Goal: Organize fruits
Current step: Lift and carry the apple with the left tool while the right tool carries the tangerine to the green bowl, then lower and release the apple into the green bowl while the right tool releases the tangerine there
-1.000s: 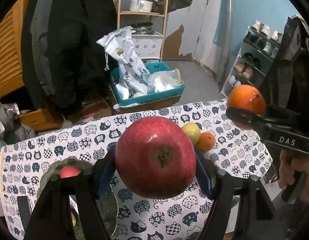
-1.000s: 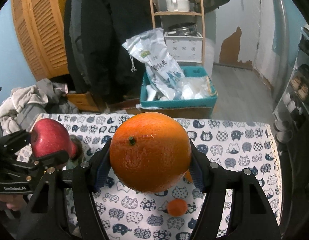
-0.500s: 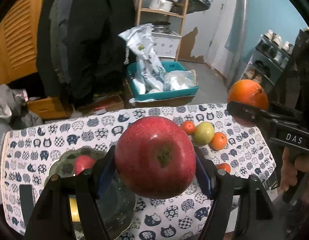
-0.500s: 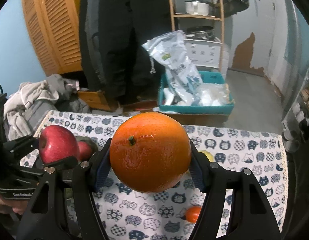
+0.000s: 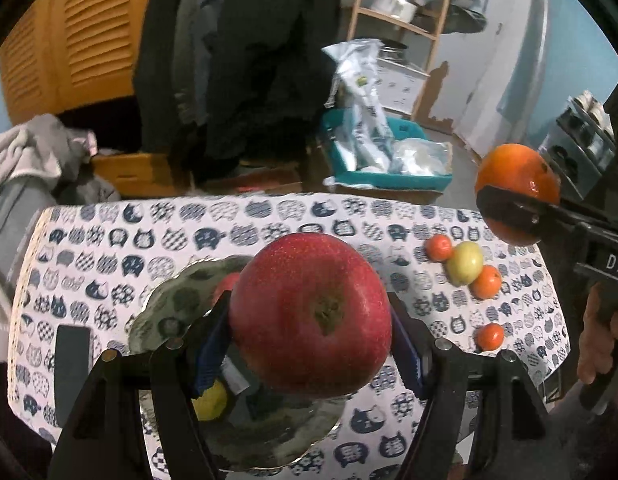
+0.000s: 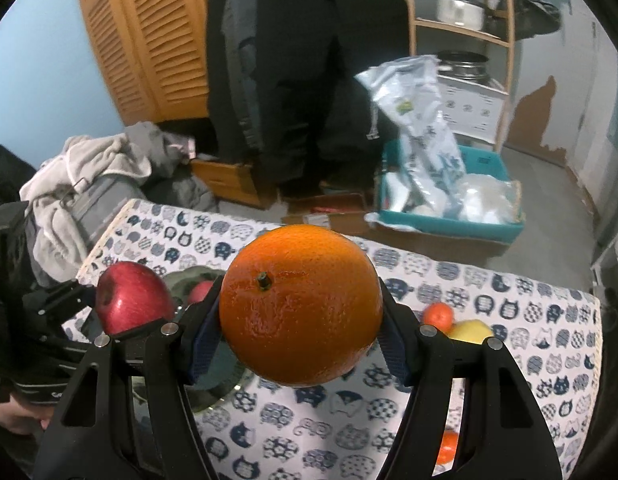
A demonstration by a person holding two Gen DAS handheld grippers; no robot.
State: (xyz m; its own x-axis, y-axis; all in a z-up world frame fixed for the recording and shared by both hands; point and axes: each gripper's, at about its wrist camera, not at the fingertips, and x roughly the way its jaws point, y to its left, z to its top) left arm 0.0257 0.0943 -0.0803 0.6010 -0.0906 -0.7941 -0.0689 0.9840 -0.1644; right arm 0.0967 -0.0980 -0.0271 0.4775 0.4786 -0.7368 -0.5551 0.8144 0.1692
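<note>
The glass bowl on the cat-print worktop has a red apple and something yellow in it. The teal bin on the floor holds plastic bags. Left hand-held gripper is pinching a big red apple right above the bowl; right hand-held gripper is clamped on one large orange, held up over the cloth. Loose on the cloth: three small mandarins and one yellow-green fruit. Only readable writing is "DA" on the right gripper's body
</note>
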